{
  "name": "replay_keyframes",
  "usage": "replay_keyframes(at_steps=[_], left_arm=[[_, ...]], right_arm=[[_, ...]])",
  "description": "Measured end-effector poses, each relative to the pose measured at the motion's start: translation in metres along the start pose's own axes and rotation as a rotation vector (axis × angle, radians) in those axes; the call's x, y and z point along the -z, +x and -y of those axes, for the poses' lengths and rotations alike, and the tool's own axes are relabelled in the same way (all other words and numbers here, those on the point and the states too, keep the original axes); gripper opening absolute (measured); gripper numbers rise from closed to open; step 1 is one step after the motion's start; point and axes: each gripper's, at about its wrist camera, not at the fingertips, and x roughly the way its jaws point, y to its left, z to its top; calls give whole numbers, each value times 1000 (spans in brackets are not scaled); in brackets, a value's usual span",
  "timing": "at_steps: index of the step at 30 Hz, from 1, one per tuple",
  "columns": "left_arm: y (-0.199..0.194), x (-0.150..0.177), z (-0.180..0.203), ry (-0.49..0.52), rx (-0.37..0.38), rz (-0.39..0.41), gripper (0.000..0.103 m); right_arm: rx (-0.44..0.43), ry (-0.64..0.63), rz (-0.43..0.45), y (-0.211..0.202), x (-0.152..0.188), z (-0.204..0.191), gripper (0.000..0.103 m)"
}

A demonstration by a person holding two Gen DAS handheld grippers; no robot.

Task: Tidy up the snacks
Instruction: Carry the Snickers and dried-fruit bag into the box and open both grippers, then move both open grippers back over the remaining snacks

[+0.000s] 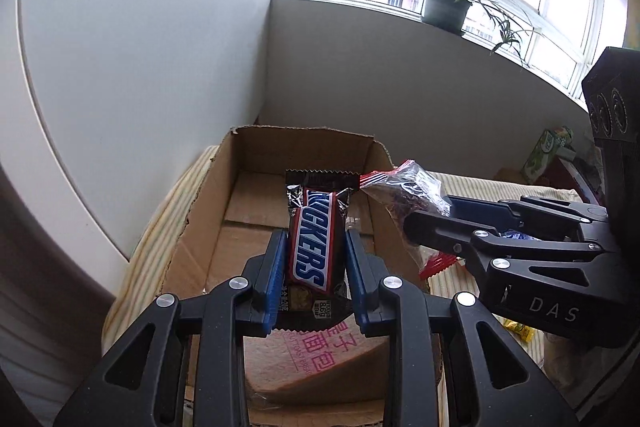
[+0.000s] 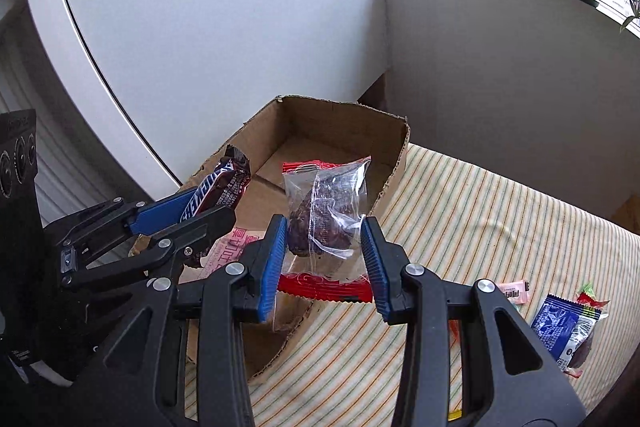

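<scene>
My left gripper (image 1: 314, 249) is shut on a Snickers bar (image 1: 314, 239), held lengthwise above the open cardboard box (image 1: 256, 155). From the right wrist view the same bar (image 2: 218, 187) sticks out of the left gripper (image 2: 192, 211) over the box's near left wall. My right gripper (image 2: 324, 235) is shut on a clear packet with red ends and a dark snack inside (image 2: 326, 211), hanging over the box's right wall (image 2: 396, 163). In the left wrist view that packet (image 1: 404, 191) juts from the right gripper (image 1: 434, 217). A pink-printed bread packet (image 1: 320, 359) lies in the box.
The box stands on a striped cloth (image 2: 460, 211) in a corner of white walls. Loose snacks lie on the cloth at the right: a blue packet (image 2: 560, 327), a pink one (image 2: 514, 291). A green carton (image 1: 548, 151) stands farther back. A potted plant (image 1: 446, 7) sits on the windowsill.
</scene>
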Motion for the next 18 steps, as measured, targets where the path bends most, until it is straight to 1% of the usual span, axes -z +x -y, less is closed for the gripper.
replay_keyframes(at_steps=[5, 6, 7, 8, 10, 12, 18], left_arm=[[3, 0, -2, 2, -21, -7, 27], [4, 1, -3, 0, -29, -10, 28], [4, 1, -4, -2, -35, -12, 28], [4, 2, -6, -7, -40, -15, 29], [3, 2, -9, -14, -45, -11, 40], [1, 3, -13, -25, -49, -6, 45], [-9, 5, -9, -23, -32, 18, 45]], right_arm=[[-3, -6, 12, 2, -3, -4, 40], [0, -5, 11, 4, -3, -4, 42], [-1, -2, 10, 4, -3, -4, 49], [-1, 0, 14, 3, -3, -4, 59], [13, 1, 26, 0, -1, -3, 68], [20, 0, 30, -2, -2, -2, 68], [43, 0, 46, -21, 6, 9, 68]])
